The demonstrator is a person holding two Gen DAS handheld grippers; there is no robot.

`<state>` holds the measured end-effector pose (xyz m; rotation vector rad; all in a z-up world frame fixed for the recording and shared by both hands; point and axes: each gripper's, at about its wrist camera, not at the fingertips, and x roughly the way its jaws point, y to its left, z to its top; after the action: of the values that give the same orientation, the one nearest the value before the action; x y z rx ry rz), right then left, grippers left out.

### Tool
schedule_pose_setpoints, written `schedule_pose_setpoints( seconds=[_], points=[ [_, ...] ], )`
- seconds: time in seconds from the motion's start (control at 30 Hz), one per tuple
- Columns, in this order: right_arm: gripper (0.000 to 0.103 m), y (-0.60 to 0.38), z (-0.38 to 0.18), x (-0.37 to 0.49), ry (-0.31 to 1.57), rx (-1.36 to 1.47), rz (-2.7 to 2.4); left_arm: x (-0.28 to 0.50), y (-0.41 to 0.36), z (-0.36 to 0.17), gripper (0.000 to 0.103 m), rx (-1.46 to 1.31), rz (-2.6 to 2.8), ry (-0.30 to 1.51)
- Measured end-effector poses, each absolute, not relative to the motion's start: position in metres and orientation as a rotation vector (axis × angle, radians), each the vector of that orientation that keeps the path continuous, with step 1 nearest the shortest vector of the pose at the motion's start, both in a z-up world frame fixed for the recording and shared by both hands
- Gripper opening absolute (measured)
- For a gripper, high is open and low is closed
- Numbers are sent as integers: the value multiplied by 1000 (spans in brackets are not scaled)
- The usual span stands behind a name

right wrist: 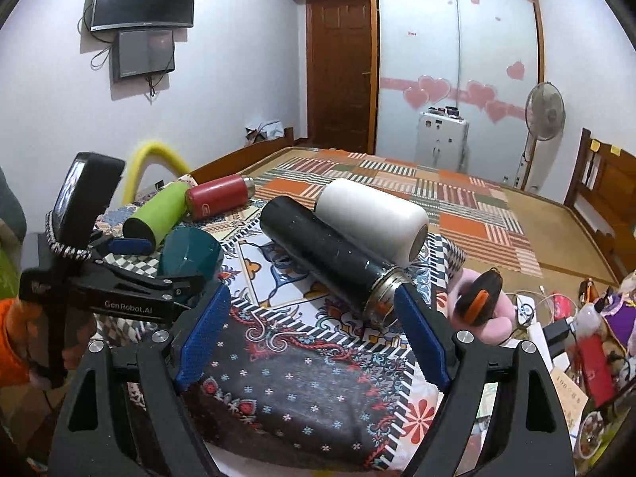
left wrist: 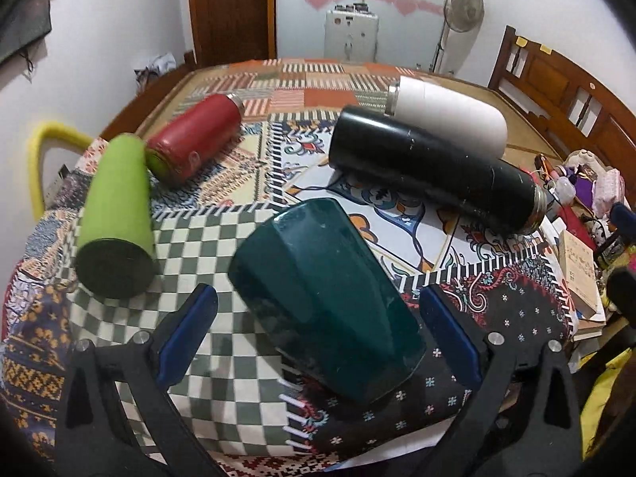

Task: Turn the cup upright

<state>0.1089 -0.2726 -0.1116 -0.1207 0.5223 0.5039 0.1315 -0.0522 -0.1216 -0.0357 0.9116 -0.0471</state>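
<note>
1. A dark green cup lies on its side on the patterned cloth, near centre, base pointing away
2. The left gripper stands wide, its blue pads flanking the cup, apparently not touching
3. The right gripper gapes over bare cloth, near the black flask
4. Green, red and white flasks lie farther back

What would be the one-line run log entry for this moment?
left tongs: open, straddling dark green cup | cup: on its side | right tongs: open, empty | flip: not yet done
</note>
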Motion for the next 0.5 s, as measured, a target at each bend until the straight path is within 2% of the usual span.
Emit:
schedule_pose_setpoints(
  seconds=[0.4, 0.5],
  points=[
    [83, -275, -120, 117, 538, -83, 534, 159, -60, -120, 90, -27, -74, 924],
    [83, -274, -120, 118, 538, -81, 534, 165, -61, -125, 82, -21, -91, 951]
  ],
)
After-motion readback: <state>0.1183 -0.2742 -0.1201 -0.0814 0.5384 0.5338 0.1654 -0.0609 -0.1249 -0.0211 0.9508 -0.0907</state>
